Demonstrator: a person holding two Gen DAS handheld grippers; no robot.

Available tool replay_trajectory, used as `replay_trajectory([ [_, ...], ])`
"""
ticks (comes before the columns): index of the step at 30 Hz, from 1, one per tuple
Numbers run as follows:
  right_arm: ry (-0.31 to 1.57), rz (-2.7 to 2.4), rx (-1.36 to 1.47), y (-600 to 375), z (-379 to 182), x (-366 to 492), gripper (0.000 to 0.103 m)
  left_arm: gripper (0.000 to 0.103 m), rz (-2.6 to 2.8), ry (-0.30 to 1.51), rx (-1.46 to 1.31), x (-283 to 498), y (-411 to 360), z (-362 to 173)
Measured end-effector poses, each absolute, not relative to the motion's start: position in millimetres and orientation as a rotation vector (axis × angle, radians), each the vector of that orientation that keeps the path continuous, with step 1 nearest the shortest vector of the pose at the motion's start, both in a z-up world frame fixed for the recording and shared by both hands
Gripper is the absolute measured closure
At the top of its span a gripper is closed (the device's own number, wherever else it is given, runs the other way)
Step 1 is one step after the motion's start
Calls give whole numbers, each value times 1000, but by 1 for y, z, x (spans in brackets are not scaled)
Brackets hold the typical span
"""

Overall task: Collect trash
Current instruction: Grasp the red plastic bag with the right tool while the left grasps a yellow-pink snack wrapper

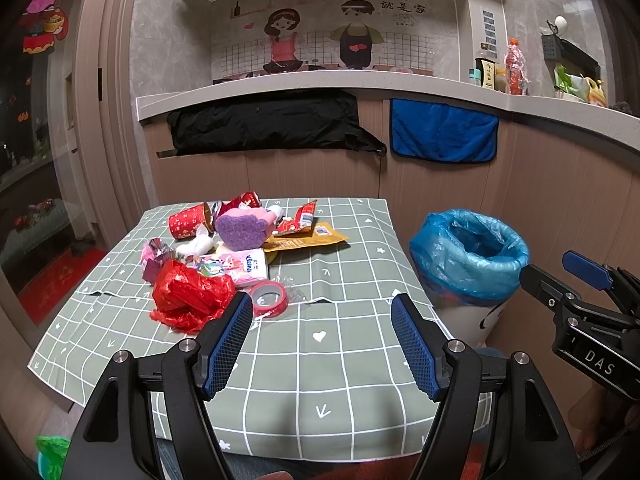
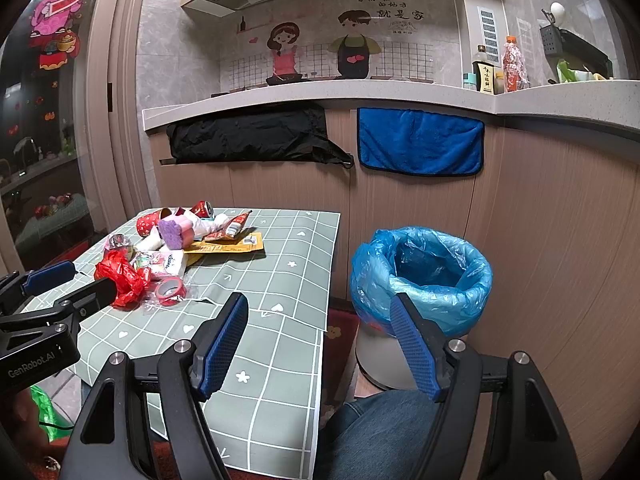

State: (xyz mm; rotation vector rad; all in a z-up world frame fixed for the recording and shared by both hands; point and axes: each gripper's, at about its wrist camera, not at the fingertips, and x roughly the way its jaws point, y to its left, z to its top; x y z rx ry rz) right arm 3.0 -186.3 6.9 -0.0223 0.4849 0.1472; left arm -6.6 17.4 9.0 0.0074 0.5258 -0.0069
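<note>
Hovering low over the near edge of the desk (image 1: 320, 360), the left gripper (image 1: 322, 344) has its blue-padded jaws spread wide with nothing between them. The right gripper (image 2: 320, 344) is equally wide apart and empty, held off the desk's right edge with the bin (image 2: 420, 280) at about one o'clock in its view.

All the trash sits in one heap on the far left part of the checked cloth, at roughly eleven o'clock from the left gripper. Nearest is a crumpled red plastic bag (image 1: 188, 296), with a roll of red tape (image 1: 269, 298) just beside it at its three o'clock. Behind them lie a tissue pack (image 1: 236, 266), a purple sponge (image 1: 240, 232), a red paper cup (image 1: 186, 220) on its side, a yellow wrapper (image 1: 308, 240) and a red sachet (image 1: 300, 218). The bin, lined with a blue bag and seemingly empty, stands on the floor off the desk's right side, at two o'clock from the left gripper.

Judging by this, collection has not started: nothing is held and nothing shows in the bin. The likely first step is a reach for the closest piece. That calls for the left gripper to travel forward and left toward the red bag or tape, drop onto it, pinch, then carry it across to the bin's mouth. The bag is soft and will crush; the tape lies flat and needs an edge grip.
</note>
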Motion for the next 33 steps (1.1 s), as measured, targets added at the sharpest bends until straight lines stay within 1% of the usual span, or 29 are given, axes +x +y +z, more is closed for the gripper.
replay_trajectory([
  [8, 472, 154, -36, -182, 9, 6, 32, 31, -29, 519, -16, -7, 28, 10],
  [12, 452, 197, -68, -169, 16, 19, 32, 32, -30, 529, -71, 1, 63, 11],
  [16, 453, 305, -88, -144, 21, 40, 32, 34, 52, 507, -134, 9, 119, 14],
  [20, 466, 399, -159, -104, 15, 60, 32, 34, 171, 520, -251, 15, 185, 7],
  [25, 541, 576, -241, -40, -7, 86, 32, 37, 315, 531, -335, 16, 254, -11],
  [30, 602, 791, -323, 31, -26, 105, 32, 45, 383, 546, -380, 24, 299, -32],
  [33, 589, 890, -400, 76, -34, 114, 33, 45, 385, 570, -403, 38, 314, -40],
])
